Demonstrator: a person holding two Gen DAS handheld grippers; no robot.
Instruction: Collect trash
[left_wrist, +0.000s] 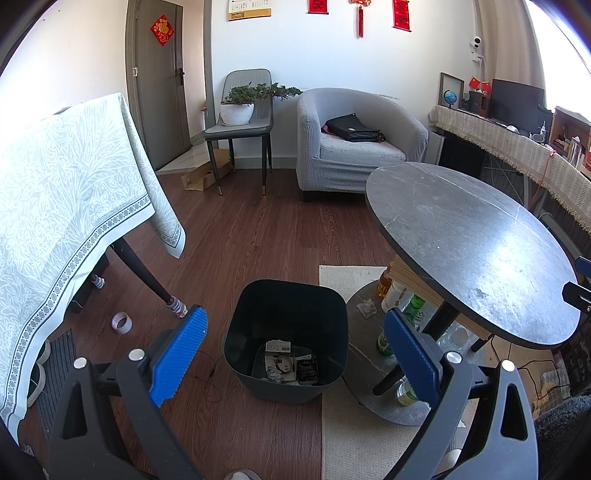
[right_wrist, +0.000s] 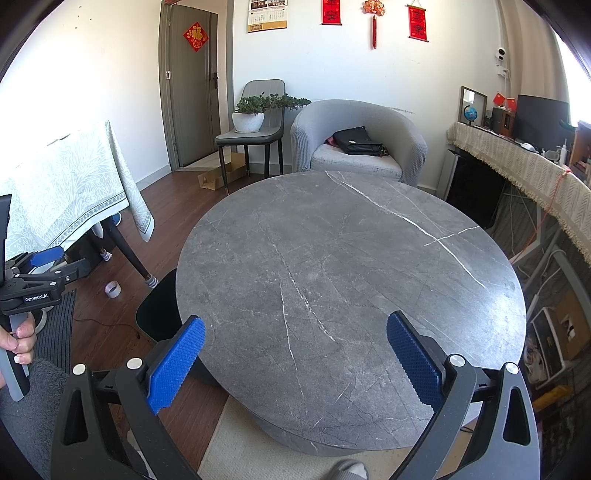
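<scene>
A dark grey trash bin (left_wrist: 286, 310) stands on the wood floor beside the round grey marble table (left_wrist: 472, 236). Several bits of trash (left_wrist: 290, 363) lie at its bottom: wrappers, a card and crumpled paper. My left gripper (left_wrist: 293, 328) is open and empty, held above the bin's mouth. My right gripper (right_wrist: 295, 338) is open and empty, held over the near part of the bare marble tabletop (right_wrist: 351, 266). The bin's edge (right_wrist: 157, 306) shows left of the table in the right wrist view, and the left gripper (right_wrist: 40, 266) shows at that view's left edge.
A tape roll (left_wrist: 122, 323) lies on the floor near the leg of a table with a green cloth (left_wrist: 62, 206). Bottles (left_wrist: 413, 306) and a crumpled rag (left_wrist: 365, 308) sit on the round table's lower shelf. An armchair (left_wrist: 354, 147), a chair with a plant (left_wrist: 243, 107) and a cardboard box (left_wrist: 205, 175) stand further back.
</scene>
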